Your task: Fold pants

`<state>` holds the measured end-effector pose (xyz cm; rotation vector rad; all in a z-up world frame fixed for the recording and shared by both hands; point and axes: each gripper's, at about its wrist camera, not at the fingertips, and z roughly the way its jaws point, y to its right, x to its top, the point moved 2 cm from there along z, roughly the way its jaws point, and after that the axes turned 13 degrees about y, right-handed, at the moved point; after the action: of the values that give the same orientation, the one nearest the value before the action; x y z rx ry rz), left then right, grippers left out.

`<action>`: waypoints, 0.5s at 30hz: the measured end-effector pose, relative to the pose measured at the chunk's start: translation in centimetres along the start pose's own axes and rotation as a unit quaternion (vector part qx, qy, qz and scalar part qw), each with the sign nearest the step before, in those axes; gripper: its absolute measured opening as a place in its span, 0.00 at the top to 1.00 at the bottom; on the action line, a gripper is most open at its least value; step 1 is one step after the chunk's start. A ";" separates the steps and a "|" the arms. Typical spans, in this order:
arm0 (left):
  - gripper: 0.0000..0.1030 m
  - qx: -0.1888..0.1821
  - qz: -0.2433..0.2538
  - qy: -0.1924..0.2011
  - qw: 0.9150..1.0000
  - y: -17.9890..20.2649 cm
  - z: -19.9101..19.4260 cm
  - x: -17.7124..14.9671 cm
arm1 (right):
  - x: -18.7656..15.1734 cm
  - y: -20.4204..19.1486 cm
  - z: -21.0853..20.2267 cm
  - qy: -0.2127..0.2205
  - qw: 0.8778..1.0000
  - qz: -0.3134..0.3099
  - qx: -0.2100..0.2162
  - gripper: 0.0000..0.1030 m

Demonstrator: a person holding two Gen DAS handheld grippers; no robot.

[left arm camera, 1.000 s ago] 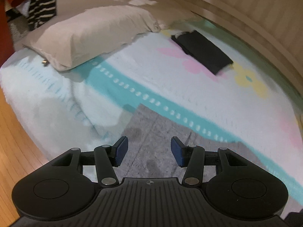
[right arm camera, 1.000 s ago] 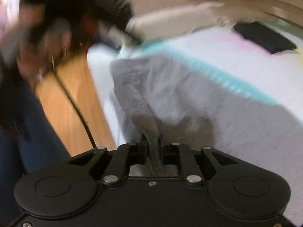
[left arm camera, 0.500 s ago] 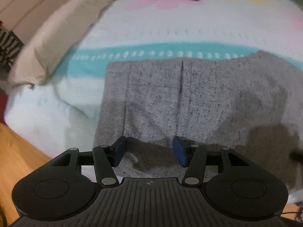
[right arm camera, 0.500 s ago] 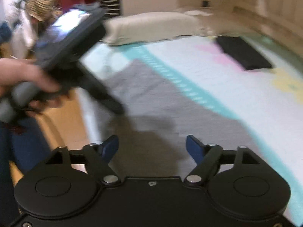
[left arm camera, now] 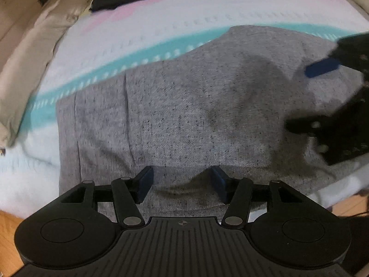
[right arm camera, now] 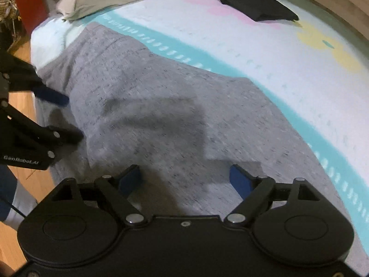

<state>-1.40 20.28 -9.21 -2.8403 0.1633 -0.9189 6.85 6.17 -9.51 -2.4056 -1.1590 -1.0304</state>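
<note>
Here, pants: the grey speckled pants [left arm camera: 184, 115] lie spread on the bed, their far edge along the teal band of the bedcover [left arm camera: 207, 16]; their near edge is close to the side of the bed, and the seams run away from the left wrist camera.
Left gripper: the left gripper [left arm camera: 182, 184] points steeply down over the near edge of the pants; its jaws stand apart and have just been opening further, with only flat cloth below the gap and nothing pinched between the blue pads.
Right gripper: the right gripper [right arm camera: 185, 180] also hangs over the pants with its jaws wide apart; they have just been opening, the pads press on nothing, and the cloth lies loose under them.
Each seen from the other: in the right wrist view the left gripper sits at the left edge, by the pants' end near the bed's edge; in the left wrist view the right gripper shows blurred at the right edge.
Pillow: a beige pillow [right arm camera: 110, 0] lies at the head of the bed, apart from the pants.
Black garment: a folded black garment [right arm camera: 253, 2] rests on the cover beyond the teal band, well apart from the pants.
Floor: wooden floor [right arm camera: 23, 175] shows beside the bed.
</note>
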 end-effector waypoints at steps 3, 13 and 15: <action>0.48 -0.002 -0.040 0.013 0.999 -1.1 -0.4 0.5 | -0.4 0.8 -0.4 -0.016 1.000 -0.009 -0.005 0.18; 0.48 -0.034 -0.070 0.095 0.992 1.8 -1.7 5.7 | -5.5 5.8 -3.9 -0.073 0.997 0.026 -0.015 0.01; 0.48 -0.042 -0.059 0.102 0.992 3.4 -1.6 6.4 | -6.2 6.3 -4.6 -0.072 0.996 0.039 -0.020 0.01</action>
<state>2.65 15.76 -4.89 -2.8542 0.0579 -1.2556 6.85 -3.80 -10.35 -2.5714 -1.0896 -0.8773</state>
